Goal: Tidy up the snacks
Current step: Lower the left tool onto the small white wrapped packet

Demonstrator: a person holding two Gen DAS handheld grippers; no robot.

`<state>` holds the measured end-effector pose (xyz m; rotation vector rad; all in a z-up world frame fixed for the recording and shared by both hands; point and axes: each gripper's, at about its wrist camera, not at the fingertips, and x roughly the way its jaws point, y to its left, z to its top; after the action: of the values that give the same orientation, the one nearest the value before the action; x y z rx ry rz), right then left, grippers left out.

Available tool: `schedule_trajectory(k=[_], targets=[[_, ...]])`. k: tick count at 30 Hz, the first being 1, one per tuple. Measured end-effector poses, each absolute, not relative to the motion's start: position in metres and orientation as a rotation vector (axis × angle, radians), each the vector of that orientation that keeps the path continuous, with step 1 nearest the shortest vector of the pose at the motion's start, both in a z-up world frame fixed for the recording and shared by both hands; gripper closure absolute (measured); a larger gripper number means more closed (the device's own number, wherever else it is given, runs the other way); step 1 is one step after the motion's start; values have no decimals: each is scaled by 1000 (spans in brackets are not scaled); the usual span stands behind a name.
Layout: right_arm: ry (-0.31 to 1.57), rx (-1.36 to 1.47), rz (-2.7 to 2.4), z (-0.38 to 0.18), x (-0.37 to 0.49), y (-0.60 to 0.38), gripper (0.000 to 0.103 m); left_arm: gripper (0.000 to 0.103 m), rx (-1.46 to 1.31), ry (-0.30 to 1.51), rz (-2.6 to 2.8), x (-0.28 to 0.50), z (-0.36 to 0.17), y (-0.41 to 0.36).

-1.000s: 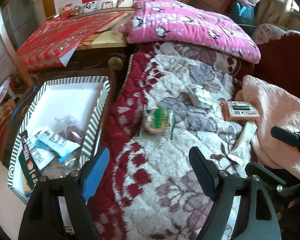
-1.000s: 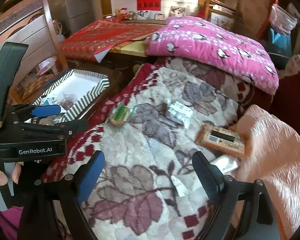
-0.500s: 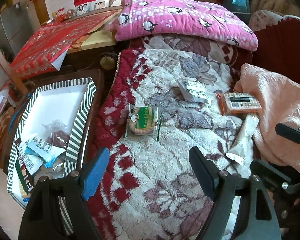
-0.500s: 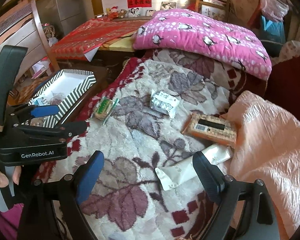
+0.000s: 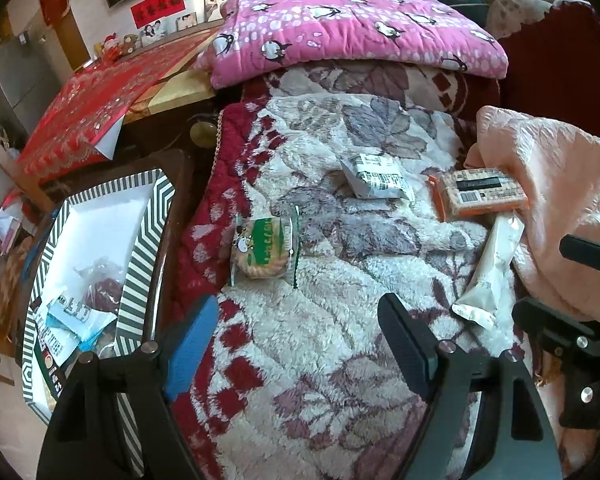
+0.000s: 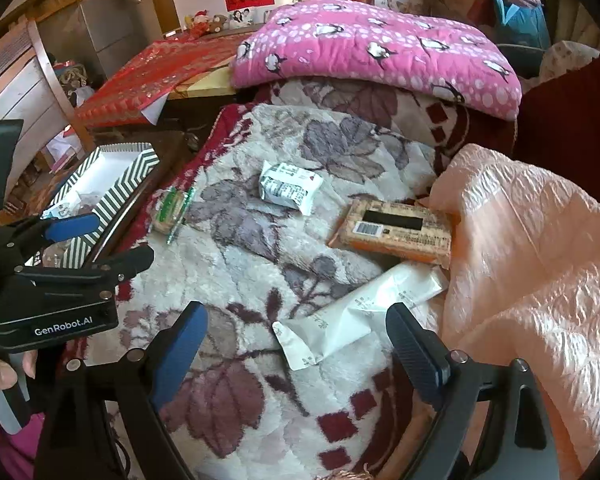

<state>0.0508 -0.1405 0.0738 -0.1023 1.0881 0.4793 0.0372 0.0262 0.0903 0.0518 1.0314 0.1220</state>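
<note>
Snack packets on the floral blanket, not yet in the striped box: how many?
4: a round biscuit pack nearest the striped box, a white wrapped packet mid-blanket, an orange bar pack against the peach quilt, and a long white sachet below it.

A plush, floral red-and-cream fleece blanket (image 6: 236, 256) carries crinkly plastic wrappers: a glossy white long packet (image 6: 356, 312) and a shiny orange rectangular pack (image 6: 396, 228). Beside its left edge, a matt striped green-and-white cardboard box (image 5: 140, 240); at the right edge, a puckered peach quilted cloth (image 6: 532, 264).

Bright daylight, sharp focus, fisheye-warped dark corners.
</note>
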Motion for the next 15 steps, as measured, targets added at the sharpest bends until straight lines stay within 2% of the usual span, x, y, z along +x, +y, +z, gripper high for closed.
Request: schedule_trajectory(k=[15], targets=[[1127, -88, 454, 59, 59, -153, 9, 22, 14, 1070, 98, 54, 77, 30]])
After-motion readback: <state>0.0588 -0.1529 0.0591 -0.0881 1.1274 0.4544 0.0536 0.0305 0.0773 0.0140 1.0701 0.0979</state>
